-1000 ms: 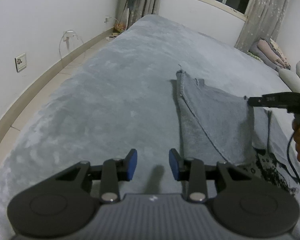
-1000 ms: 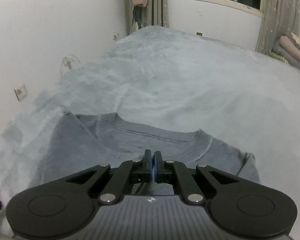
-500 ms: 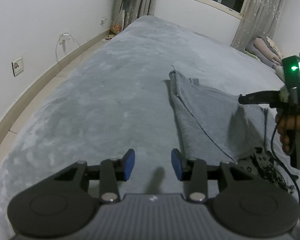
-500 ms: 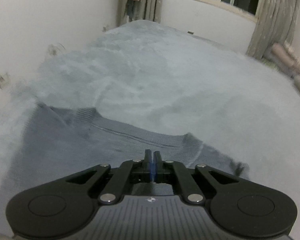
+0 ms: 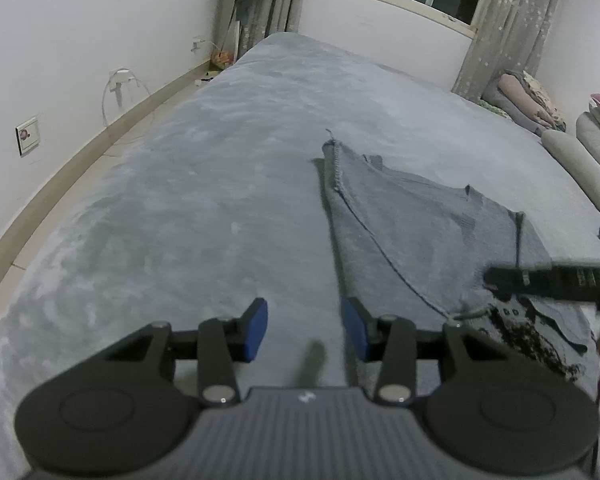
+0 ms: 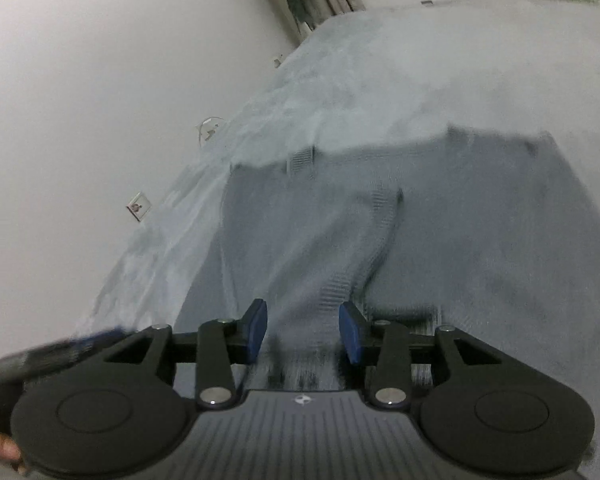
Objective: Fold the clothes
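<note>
Left gripper (image 5: pixel 304 330): blue pads apart, nothing between them, hanging over bare grey bed cover (image 5: pixel 204 208). Grey knit sweater (image 5: pixel 412 240) lies flat on the bed just ahead and to the right of it; the sweater's near left edge runs right beside the right-hand pad. Dark speckled pattern shows on the part of the sweater nearest the gripper's right side.

Right gripper (image 6: pixel 303 330): pads apart, not clamped on anything. It sits low over the sweater (image 6: pixel 440 240), a ribbed fold of the knit running forward from between the pads. This view is tilted and motion-blurred, so I cannot tell whether the pads touch the fabric. In the left wrist view the right gripper (image 5: pixel 496 278) shows as a blurred black bar coming in from the right, over the sweater's near end.

Ahead and far right of the left gripper: folded bedding stack (image 5: pixel 524 98) and pillows along the bed edge. Left: white wall with a socket (image 5: pixel 28 136). No containers in view.
</note>
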Demonstrator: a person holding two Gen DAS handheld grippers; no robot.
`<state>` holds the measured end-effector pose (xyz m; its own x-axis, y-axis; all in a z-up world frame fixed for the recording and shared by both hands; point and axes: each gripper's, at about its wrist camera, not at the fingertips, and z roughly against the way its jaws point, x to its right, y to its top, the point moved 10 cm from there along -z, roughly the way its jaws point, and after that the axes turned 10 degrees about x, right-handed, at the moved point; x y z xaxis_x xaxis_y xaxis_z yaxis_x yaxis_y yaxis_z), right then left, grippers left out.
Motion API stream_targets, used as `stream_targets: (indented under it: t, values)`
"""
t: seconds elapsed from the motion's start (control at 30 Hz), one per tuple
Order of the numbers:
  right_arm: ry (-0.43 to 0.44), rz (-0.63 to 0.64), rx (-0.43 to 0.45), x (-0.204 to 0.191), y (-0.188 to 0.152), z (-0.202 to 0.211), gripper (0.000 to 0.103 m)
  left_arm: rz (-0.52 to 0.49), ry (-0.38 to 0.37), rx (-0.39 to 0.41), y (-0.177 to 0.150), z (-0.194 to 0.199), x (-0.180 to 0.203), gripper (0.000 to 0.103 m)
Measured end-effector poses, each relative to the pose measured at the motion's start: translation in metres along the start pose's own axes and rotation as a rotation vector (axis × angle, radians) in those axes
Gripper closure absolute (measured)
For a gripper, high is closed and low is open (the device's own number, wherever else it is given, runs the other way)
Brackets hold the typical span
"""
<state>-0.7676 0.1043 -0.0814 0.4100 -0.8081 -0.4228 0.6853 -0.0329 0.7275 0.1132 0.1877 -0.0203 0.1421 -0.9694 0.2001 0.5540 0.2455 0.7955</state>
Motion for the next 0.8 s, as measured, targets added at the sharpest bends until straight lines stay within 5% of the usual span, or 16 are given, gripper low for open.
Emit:
stream_targets:
  t: [0.23,0.53,0.6,0.63,0.8]
  values:
    - [-0.054,-0.171,0.075,0.034,0.002,-0.012,0.065,-0.023,-0.009,-0.016,-0.009,0.000,0.006,0.063]
    - [-0.181,-0.038,0.098,0.056,0.063,-0.068,0.064,0.020,-0.005,-0.001,0.001,-0.001,-0.004,0.062]
    - [-0.192,0.042,0.084,0.050,0.062,-0.078,0.077,0.019,0.001,-0.004,0.001,-0.004,-0.006,0.062]
    - [-0.191,0.091,0.086,0.045,0.063,-0.079,0.096,0.018,0.004,-0.007,0.001,-0.005,-0.006,0.062]
    - [-0.211,0.187,0.109,0.037,0.077,-0.079,0.098,0.005,0.011,-0.012,-0.001,-0.007,-0.005,0.062]
